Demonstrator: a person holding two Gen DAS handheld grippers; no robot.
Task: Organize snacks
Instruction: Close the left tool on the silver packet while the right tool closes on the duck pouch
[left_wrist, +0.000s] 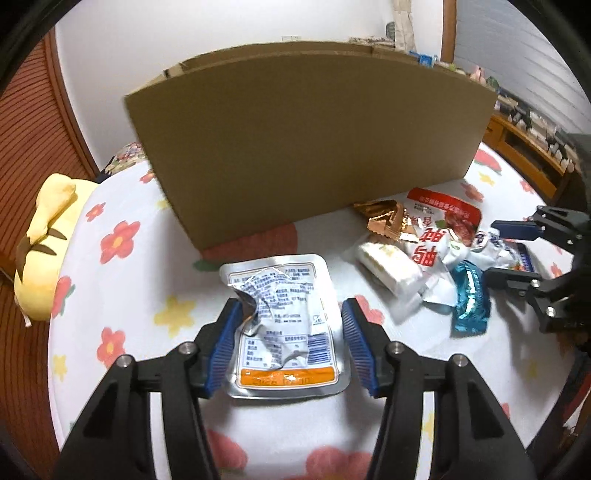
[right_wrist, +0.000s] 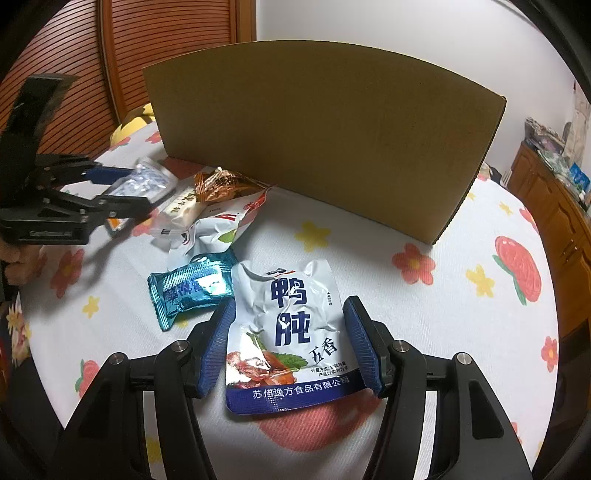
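A silver pouch with an orange band (left_wrist: 284, 325) lies flat on the flowered cloth between the open fingers of my left gripper (left_wrist: 291, 339). A white-and-blue duck gizzard pouch (right_wrist: 288, 339) lies between the open fingers of my right gripper (right_wrist: 291, 339). Neither pouch is lifted. A tall cardboard box (left_wrist: 310, 140) stands behind the snacks; it also shows in the right wrist view (right_wrist: 325, 136). Loose snacks lie between the grippers: a teal wrapper (right_wrist: 192, 288), a white bar (left_wrist: 388, 266), a copper foil pack (left_wrist: 384, 218) and a red-and-white pouch (left_wrist: 443, 218).
A yellow plush toy (left_wrist: 44, 243) lies at the table's left edge. A wooden slatted door (right_wrist: 110, 55) stands behind on the left. A wooden shelf with small items (left_wrist: 532, 133) runs along the right wall. The round table's cloth (right_wrist: 461, 295) has flower prints.
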